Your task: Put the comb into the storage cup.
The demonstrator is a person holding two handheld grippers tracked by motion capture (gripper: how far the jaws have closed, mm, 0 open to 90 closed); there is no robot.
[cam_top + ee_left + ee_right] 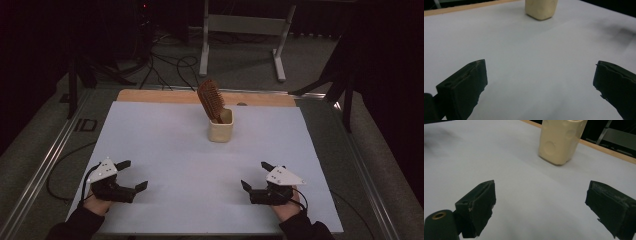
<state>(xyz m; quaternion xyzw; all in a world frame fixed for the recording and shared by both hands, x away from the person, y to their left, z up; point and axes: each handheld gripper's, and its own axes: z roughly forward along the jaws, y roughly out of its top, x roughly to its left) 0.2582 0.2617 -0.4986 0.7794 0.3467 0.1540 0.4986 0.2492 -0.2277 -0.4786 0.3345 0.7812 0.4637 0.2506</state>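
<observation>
A brown wooden hairbrush [211, 100] stands handle-down and tilted in a cream square cup [220, 128] near the back middle of the white sheet [165, 135]. The same cream cup [541, 9] shows at the top of the left gripper view, and the cup [561, 141] looms closer in the right gripper view. My left gripper [133, 175] rests open at the near left with nothing between its jaws. My right gripper [253, 175] rests open at the near right, also holding nothing. Both point roughly toward the cup, well short of it.
The white sheet covers a wooden tabletop [150, 96] whose bare edge shows at the back. A metal rail [47, 160] runs along the left side. Beyond the table are cables [170, 65] on the floor and a grey stand [245, 30].
</observation>
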